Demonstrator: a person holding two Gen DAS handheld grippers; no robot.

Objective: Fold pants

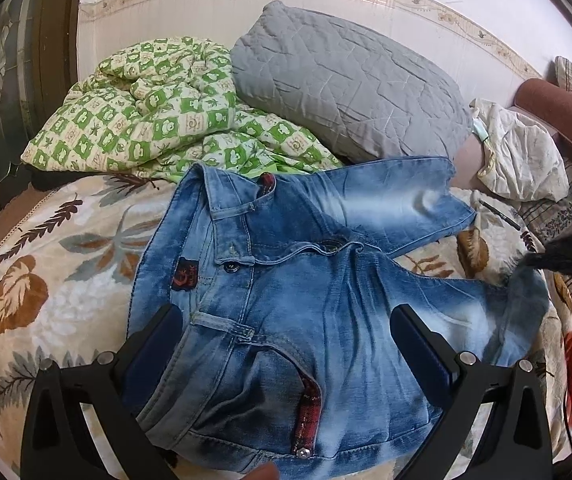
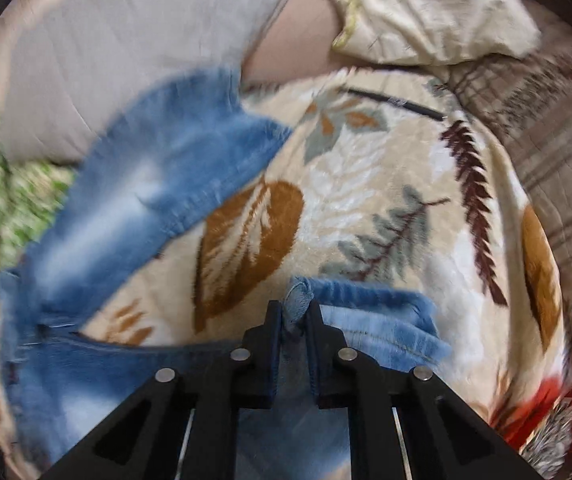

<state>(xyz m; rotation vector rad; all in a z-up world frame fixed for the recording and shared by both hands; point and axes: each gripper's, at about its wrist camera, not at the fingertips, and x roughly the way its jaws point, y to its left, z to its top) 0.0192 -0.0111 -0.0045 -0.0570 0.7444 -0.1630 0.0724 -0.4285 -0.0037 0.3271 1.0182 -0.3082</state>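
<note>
Left to right: the left gripper [image 1: 286, 344], jaws spread wide and holding nothing, hovers over the waistband of the blue jeans [image 1: 286, 280], which lie crumpled on a leaf-patterned blanket [image 1: 66, 280] in front of a green checked quilt [image 1: 146, 112] and a grey pillow [image 1: 345, 84]. The right gripper [image 2: 291, 316] is clamped on a fold of a trouser leg's hem.

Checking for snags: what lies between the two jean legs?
Only bare leaf-print blanket between the far leg and the pinched leg, in the right wrist view.
</note>
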